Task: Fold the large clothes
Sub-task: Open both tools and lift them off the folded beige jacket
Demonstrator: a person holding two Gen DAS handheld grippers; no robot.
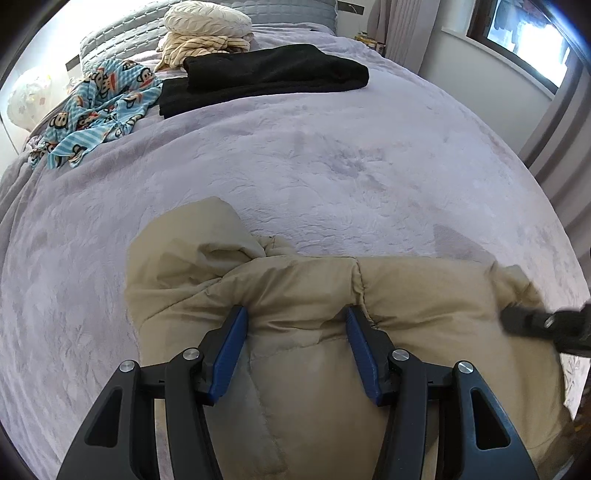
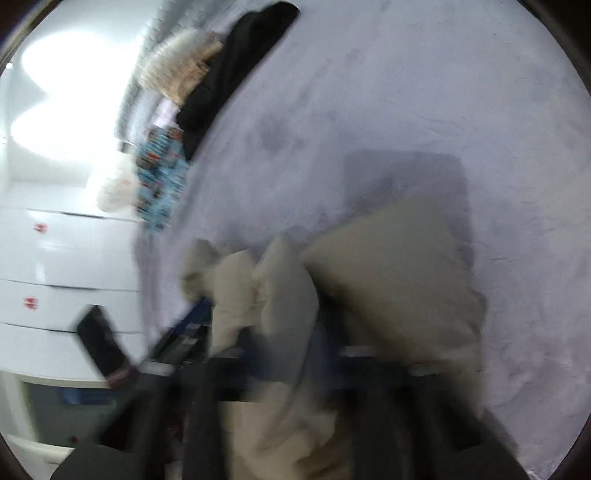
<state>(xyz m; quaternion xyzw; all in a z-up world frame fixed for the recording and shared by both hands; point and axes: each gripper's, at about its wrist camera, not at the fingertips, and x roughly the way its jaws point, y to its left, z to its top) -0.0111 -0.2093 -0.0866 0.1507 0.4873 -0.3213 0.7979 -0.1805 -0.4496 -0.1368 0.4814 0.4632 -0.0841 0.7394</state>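
A beige padded jacket (image 1: 303,295) lies bunched on the lilac bedspread (image 1: 295,155) at the near edge of the bed. My left gripper (image 1: 295,314) is open above it, its blue pads (image 1: 229,350) spread over a fold of the fabric. The right gripper (image 1: 535,325) shows at the right edge of the left wrist view, against the jacket's right end. In the blurred right wrist view the jacket (image 2: 388,266) fills the lower middle and the right gripper (image 2: 288,350) seems closed around a fold of it; the blur hides the jaws.
Folded black clothes (image 1: 269,74) lie at the far side of the bed, with a blue monkey-print garment (image 1: 99,107) to their left and cream cushions (image 1: 207,26) behind. A window (image 1: 532,40) is at the far right. White drawers (image 2: 55,277) stand beside the bed.
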